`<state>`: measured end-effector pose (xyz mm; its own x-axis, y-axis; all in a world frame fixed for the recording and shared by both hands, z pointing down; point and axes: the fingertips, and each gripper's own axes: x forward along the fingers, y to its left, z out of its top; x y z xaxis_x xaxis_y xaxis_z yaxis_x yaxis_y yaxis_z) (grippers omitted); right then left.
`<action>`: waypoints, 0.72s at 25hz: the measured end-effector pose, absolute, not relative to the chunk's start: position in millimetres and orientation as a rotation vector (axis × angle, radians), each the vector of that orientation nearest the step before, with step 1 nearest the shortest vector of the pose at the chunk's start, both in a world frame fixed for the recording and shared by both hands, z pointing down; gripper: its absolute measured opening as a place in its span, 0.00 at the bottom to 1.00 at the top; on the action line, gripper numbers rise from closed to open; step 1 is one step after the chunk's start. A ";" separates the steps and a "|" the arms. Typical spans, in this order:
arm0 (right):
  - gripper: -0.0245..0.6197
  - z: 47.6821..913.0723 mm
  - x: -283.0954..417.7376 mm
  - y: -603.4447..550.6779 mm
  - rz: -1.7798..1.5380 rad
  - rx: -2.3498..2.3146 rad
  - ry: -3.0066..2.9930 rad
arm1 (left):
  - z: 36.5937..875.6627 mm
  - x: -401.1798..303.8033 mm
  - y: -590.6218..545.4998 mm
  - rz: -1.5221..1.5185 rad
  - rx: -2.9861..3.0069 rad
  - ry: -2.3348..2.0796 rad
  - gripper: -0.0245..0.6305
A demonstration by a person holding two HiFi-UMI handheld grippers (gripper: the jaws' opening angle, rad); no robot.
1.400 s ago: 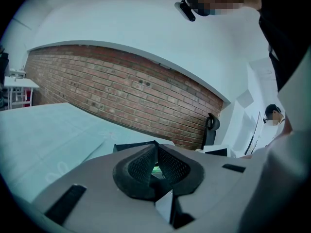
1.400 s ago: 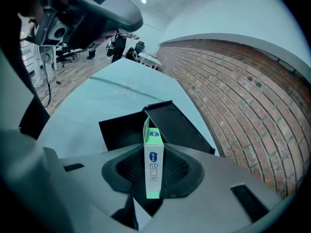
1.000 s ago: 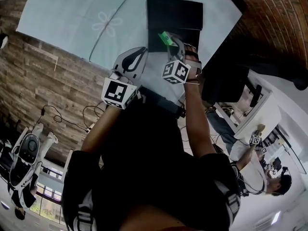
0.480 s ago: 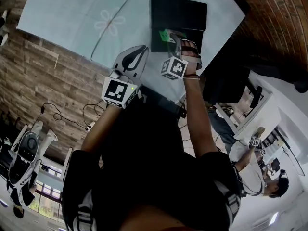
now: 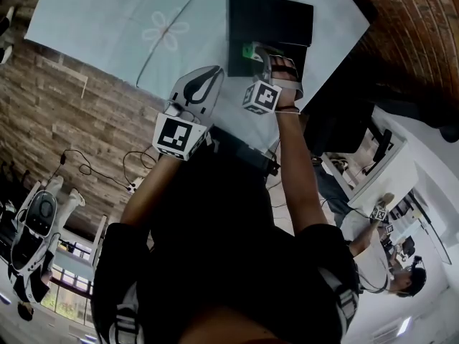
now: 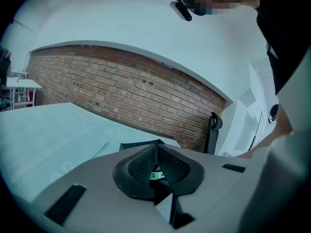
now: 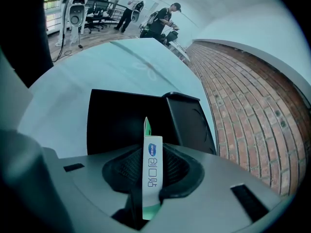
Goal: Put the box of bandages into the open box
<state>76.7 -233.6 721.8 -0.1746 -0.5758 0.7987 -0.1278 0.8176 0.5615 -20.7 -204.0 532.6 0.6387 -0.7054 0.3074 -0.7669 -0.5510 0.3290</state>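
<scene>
Right gripper [image 5: 259, 54]: my jaws squeeze the box of bandages [image 7: 151, 161].
Box of bandages: stands on its thin edge in my jaws, just above the open box [image 7: 121, 120] in front.
Left gripper [image 6: 156, 152]: my jaws are pressed together with nothing in them, above the table [image 5: 107, 27].

unreadable korean print on bandage box [image 7: 152, 174]
</scene>
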 end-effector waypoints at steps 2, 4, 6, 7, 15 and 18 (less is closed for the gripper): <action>0.20 722.8 76.8 -236.5 -0.444 0.550 -1.724 | 533.0 -20.7 -204.0 0.192 2.428 -1.156 0.11; 0.20 723.0 77.4 -238.7 -0.454 0.550 -1.722 | 534.3 -20.6 -202.6 0.196 2.426 -1.154 0.10; 0.20 723.1 78.0 -240.8 -0.463 0.551 -1.721 | 535.6 -20.7 -201.4 0.200 2.425 -1.151 0.10; 0.20 722.8 78.1 -241.7 -0.469 0.551 -1.720 | 535.9 -20.9 -201.1 0.201 2.424 -1.150 0.11; 0.25 725.8 78.0 -237.9 -0.427 0.533 -1.744 | 536.1 -20.5 -200.8 0.203 2.427 -1.147 0.11; 0.28 726.9 80.0 -235.2 -0.399 0.528 -1.748 | 536.5 -19.3 -200.4 0.212 2.433 -1.147 0.11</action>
